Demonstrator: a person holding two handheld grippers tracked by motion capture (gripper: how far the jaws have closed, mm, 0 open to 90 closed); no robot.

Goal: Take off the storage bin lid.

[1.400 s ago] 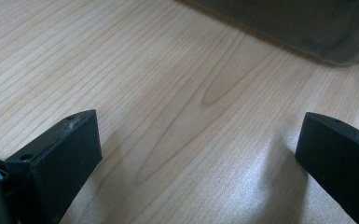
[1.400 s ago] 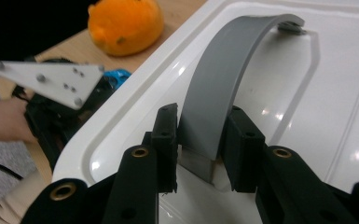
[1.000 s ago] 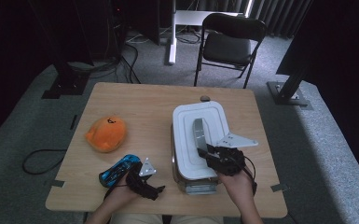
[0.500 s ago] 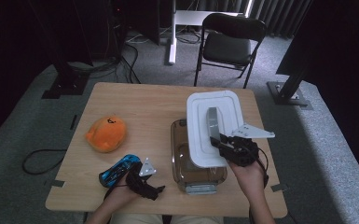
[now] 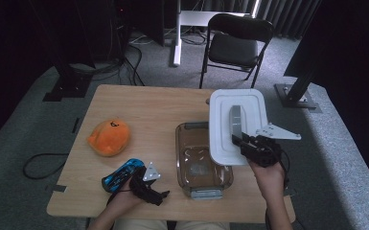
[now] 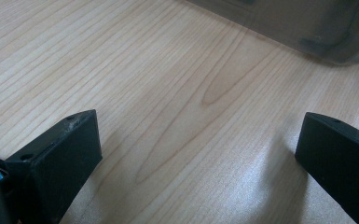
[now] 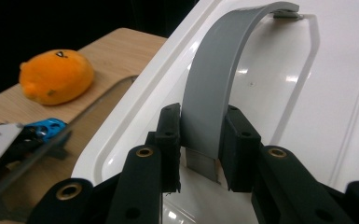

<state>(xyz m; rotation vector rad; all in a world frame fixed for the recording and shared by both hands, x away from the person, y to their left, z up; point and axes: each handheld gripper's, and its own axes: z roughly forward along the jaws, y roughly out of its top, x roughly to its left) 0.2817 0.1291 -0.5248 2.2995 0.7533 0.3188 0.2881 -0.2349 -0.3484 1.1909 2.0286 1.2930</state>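
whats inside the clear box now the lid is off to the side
The clear box looks empty through its open left part; the white lid, held in the right claw, covers its right edge.

White lid [image 5: 237, 124] w/ grey handle [image 7: 214, 93], off and tilted, overlapping right rim of clear glass box [image 5: 199, 163], open.

No legible text, label, brand or number found. A small dark mark on the orange plush toy [image 5: 109, 137] cannot be read.
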